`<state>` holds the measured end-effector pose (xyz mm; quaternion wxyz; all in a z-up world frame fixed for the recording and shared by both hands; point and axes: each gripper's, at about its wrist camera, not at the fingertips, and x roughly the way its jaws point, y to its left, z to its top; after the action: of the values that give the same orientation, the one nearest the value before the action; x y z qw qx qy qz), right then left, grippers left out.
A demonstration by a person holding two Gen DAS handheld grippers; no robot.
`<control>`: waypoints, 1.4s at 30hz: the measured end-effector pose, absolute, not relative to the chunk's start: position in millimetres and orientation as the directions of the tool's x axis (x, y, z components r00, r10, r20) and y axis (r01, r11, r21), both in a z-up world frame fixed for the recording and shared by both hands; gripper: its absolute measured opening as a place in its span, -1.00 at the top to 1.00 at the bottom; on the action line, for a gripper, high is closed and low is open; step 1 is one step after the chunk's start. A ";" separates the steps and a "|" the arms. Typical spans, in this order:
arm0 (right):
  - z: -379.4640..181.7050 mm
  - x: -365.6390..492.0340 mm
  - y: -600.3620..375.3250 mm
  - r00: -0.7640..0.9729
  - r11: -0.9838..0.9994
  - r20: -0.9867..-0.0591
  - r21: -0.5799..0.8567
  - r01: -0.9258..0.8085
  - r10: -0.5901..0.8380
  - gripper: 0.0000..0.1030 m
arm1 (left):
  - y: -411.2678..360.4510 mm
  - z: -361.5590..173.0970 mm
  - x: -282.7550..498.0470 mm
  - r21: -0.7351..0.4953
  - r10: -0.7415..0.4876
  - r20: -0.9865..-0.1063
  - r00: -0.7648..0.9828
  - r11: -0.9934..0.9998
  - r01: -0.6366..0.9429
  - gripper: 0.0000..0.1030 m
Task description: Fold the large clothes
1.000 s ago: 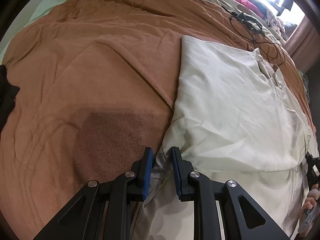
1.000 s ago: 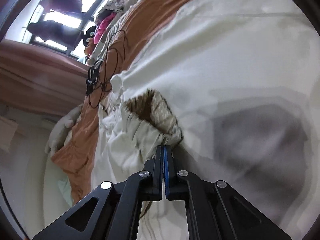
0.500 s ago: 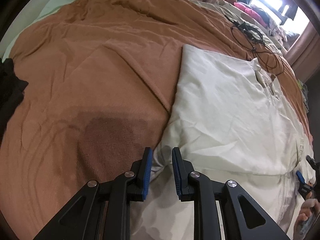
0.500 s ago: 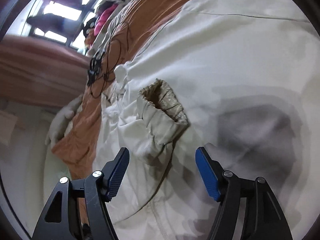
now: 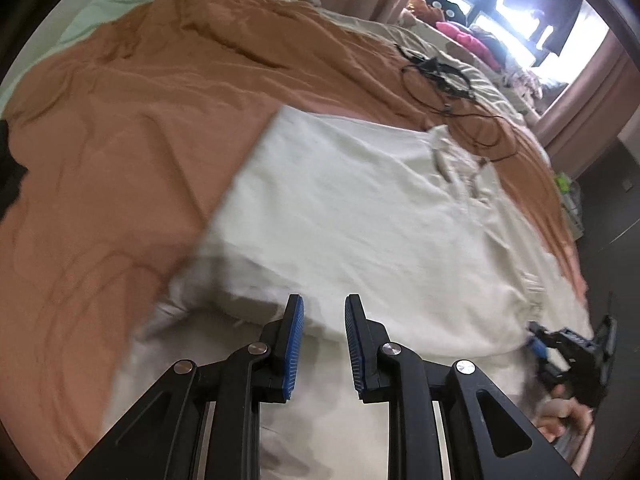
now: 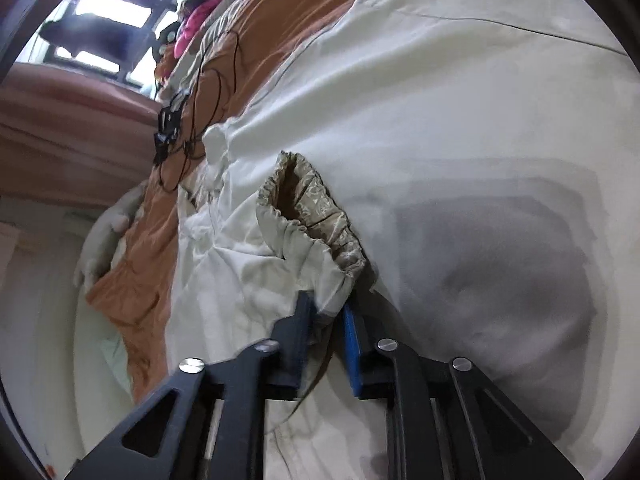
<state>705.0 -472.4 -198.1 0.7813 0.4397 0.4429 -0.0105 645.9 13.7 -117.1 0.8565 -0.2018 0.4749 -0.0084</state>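
Note:
A large cream jacket lies partly folded on a bed with an orange blanket. My left gripper is open and empty, hovering over the folded edge of the jacket. In the right wrist view the jacket fills the frame. Its sleeve cuff with a patterned gold lining gapes open. My right gripper has its jaws narrowly apart around the cuff fabric, closing on it. The right gripper also shows in the left wrist view at the jacket's right edge.
A black cable and charger lie on the blanket beyond the jacket. Pink clothes are piled near the window. A pillow sits at the bed's head. Curtains hang at the right.
My left gripper has let go of the jacket edge and moved right over the garment. My right gripper opened wide, then narrowed around the sleeve cuff.

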 end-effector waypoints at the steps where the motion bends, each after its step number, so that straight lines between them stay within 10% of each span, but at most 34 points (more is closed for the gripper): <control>1: -194.1 702.3 -475.4 0.605 0.620 -0.706 0.671 0.406 0.368 0.12 | 7.5 -117.4 644.3 -0.366 -0.215 -0.805 0.553 0.913 -0.179 0.56; 10: -137.6 654.9 -532.4 0.681 0.717 -0.694 0.596 0.362 0.233 -0.25 | -17.9 -125.3 632.5 -0.327 -0.185 -0.819 0.543 0.928 -0.177 0.46; 12: -131.1 645.2 -551.0 0.692 0.719 -0.691 0.587 0.371 0.208 -0.25 | -19.2 -125.0 629.7 -0.328 -0.186 -0.823 0.537 0.927 -0.180 -0.09; 17: -123.7 620.5 -599.7 0.713 0.724 -0.692 0.551 0.416 0.117 -0.25 | -23.6 -106.1 619.2 -0.294 -0.143 -0.785 0.602 0.942 -0.160 -0.64; 42: -190.6 578.5 -792.9 0.782 0.482 -0.621 0.671 0.563 -0.048 0.12 | -18.2 -137.2 617.4 -0.225 -0.118 -0.804 0.583 0.968 -0.114 -0.64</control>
<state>578.5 -792.9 -190.6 0.8167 0.4734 0.2718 -0.1872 617.4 -18.2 -137.2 0.8804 -0.1272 0.4568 -0.0011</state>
